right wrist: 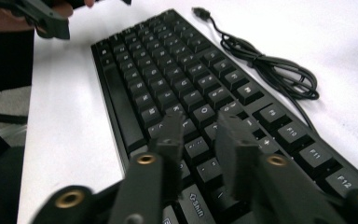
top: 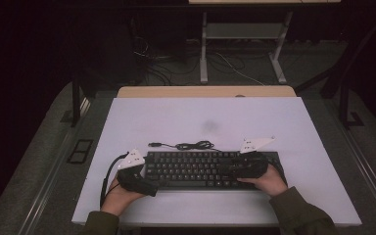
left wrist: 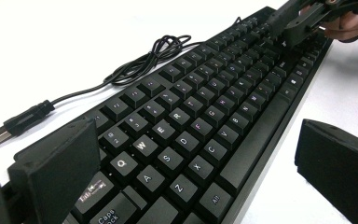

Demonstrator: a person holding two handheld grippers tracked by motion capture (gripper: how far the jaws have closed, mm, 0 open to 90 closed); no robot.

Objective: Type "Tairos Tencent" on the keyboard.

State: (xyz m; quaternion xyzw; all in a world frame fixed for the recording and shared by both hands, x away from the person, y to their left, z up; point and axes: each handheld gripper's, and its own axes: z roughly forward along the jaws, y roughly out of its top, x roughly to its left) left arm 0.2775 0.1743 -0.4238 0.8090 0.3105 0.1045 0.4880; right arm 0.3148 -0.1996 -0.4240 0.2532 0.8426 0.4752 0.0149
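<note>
High view: keyboard (top: 196,169) lies near the table's (top: 284,122) front edge, a gripper at each end.

Left gripper view: left gripper (left wrist: 196,154) straddles the keyboard's end, jaws wide apart (likely to steady it).

Right gripper view: right gripper (right wrist: 198,135) hovers over keys, jaws narrowed, nothing clamped.

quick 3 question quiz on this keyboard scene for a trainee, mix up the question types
1. True or false: the left gripper has its jaws standing wide, one off each long edge of the keyboard.
2. Where does the keyboard's cable lie? A) coiled on the table past the keyboard's far edge B) draped over the keys C) hanging off the table
3. Fill in: the right gripper holds its jaws over the keyboard's ____ end, as seen in the high view.

Key
1. True.
2. A; its USB plug lies loose on the table.
3. Right; the jaws stand narrow above the keys, and a grip on anything cannot be made out.
</note>
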